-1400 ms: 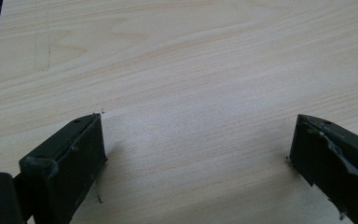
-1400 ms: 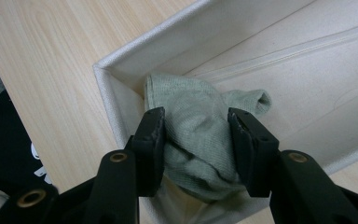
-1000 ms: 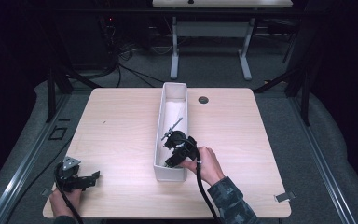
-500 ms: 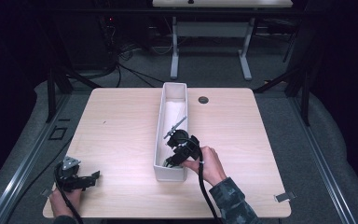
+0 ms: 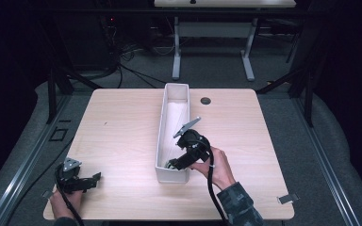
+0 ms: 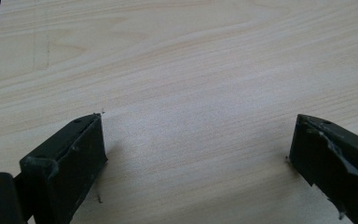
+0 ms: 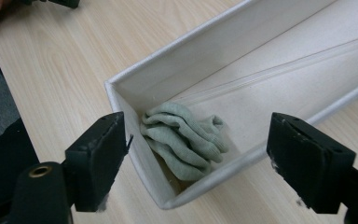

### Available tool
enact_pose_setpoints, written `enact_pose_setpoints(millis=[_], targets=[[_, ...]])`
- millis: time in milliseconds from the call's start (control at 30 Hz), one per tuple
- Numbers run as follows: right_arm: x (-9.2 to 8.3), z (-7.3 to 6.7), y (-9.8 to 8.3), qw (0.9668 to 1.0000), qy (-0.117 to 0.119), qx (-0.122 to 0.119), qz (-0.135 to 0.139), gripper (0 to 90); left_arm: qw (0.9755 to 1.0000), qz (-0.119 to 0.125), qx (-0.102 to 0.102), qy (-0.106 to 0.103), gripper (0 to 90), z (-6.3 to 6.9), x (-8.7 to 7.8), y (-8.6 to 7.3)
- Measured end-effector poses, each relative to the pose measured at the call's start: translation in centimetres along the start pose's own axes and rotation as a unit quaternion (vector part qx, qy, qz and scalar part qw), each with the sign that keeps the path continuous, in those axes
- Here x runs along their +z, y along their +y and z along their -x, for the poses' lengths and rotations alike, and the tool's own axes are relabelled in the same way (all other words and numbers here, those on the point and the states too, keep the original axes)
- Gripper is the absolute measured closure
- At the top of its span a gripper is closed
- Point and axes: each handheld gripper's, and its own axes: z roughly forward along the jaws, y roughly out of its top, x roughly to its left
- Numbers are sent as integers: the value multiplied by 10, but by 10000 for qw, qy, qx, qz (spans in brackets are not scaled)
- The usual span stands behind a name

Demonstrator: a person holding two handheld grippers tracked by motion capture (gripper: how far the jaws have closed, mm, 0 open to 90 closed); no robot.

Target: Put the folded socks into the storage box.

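Note:
A long white bin (image 5: 168, 117) runs down the middle of the wooden table (image 5: 118, 127). In its near end corner lies a bunched grey-green cloth (image 7: 186, 137), faintly seen in the high view as well (image 5: 171, 164). My right gripper (image 5: 175, 162) tilts down over that near end, open. In the right gripper view (image 7: 198, 126) its jaws stand wide apart, above the cloth and not touching it. My left gripper (image 5: 93, 178) rests at the table's near left corner, open, with bare wood between its jaws in the left gripper view (image 6: 196, 128).
A small round black grommet (image 5: 205, 100) sits in the tabletop right of the bin's far end. Another desk's white legs (image 5: 176, 52) stand beyond the table. Metal rails (image 5: 19, 160) run along the floor at both sides.
My right gripper has shifted slightly to the right and toward the person over the bin's near end. The left gripper has stayed put.

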Motion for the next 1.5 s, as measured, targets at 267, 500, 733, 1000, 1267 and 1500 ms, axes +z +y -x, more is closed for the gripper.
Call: enact_pose_setpoints(millis=[267,500,733,1000,1267,1500], targets=[[-15,3,-10,9994,-152,7,295,41,10000,0,-2,-7,34,0,0,0],[-28,8,-23,9979,-409,120,495,0,10000,11,-5,3,34,0,0,0],[-44,14,-42,9955,-632,270,659,0,10000,5,0,4,34,0,0,0],[-58,22,-74,9925,-847,462,755,0,10000,7,4,13,34,1,0,0],[-65,32,-111,9870,-1128,755,858,0,10000,7,-3,1,35,0,0,0],[-60,41,-145,9828,-1261,1024,874,0,10000,7,-2,5,35,0,0,0]])
